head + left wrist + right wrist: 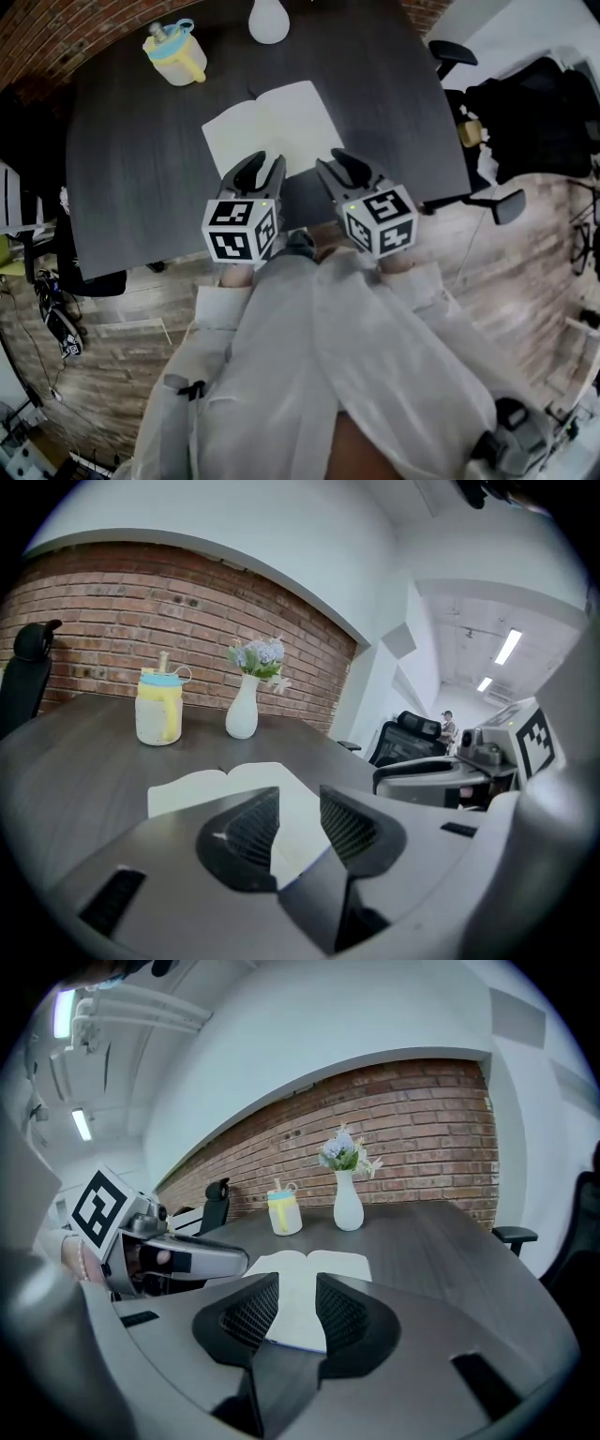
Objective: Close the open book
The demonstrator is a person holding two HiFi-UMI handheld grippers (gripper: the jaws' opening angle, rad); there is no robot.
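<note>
A: What stands on the dark table (122,169)?
B: A yellow cup (174,54) with a blue lid, near a white vase (242,714) of pale flowers (258,656), at the far edge before a brick wall (141,611).

Hand-held gripper (299,792) jaws apart, open book (208,787)

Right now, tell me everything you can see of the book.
The book lies open and flat on the dark table, its spine crease running away from the person. Both pages look like blank white paper; a thin dark cover edge shows along the near side. Nothing lies on it.
</note>
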